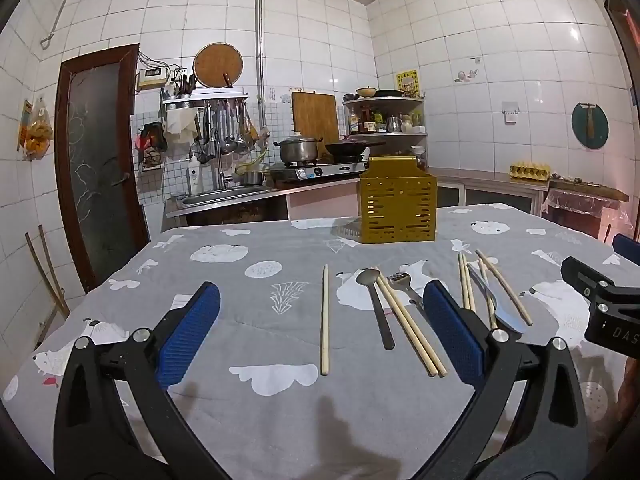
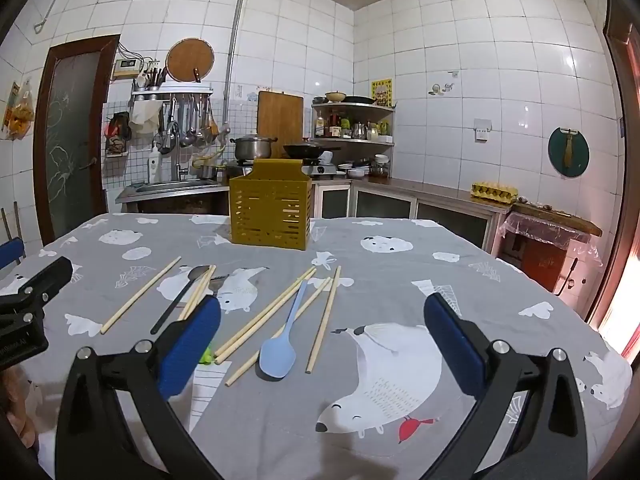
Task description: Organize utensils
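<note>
Left tool (image 1: 320, 320) with blue ribbed pads, near, jaws wide, empty. Right tool (image 2: 322, 322) same, wide, empty. Wooden chopsticks (image 1: 325, 320), dark metal spoon (image 1: 376, 304), fork (image 1: 404, 286), light-blue plastic spoon (image 2: 280, 344) lie loose on grey bear-print bench (image 2: 400, 272). Mustard slotted plastic utensil holder (image 2: 269, 212) stands far, nothing seen in it. Step: start, nothing sorted. Next: lower over one piece, close, carry to holder.

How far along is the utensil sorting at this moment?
Nothing looks done: no utensil shows above the yellow slotted holder. Nothing is in hand: the left gripper and right gripper are both open. Left on the tablecloth: the chopsticks, blue spoon, dark spoon and fork.
</note>
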Tool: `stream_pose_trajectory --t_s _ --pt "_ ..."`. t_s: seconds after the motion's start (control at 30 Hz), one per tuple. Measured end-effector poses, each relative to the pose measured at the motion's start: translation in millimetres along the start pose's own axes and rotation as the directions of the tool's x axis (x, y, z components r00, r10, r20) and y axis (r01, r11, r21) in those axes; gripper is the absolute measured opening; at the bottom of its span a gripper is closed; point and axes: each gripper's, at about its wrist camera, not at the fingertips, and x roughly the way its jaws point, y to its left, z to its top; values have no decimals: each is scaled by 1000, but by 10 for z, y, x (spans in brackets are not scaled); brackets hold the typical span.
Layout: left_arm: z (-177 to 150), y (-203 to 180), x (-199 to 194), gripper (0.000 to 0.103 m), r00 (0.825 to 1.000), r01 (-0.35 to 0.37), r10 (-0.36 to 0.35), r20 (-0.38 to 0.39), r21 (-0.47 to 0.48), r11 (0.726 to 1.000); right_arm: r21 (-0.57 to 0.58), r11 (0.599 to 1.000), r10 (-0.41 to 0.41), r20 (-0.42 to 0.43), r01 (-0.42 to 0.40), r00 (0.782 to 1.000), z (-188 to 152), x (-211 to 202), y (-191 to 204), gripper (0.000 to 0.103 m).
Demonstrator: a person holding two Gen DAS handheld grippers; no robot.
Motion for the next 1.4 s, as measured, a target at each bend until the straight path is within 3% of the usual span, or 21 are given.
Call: stream_pose_trajectory --t_s 1.4 --pt "6 67 63 98 1000 2 -2 -13 -20 1000 1 1000 -3 -2 3 1000 -8 27 -17 99"
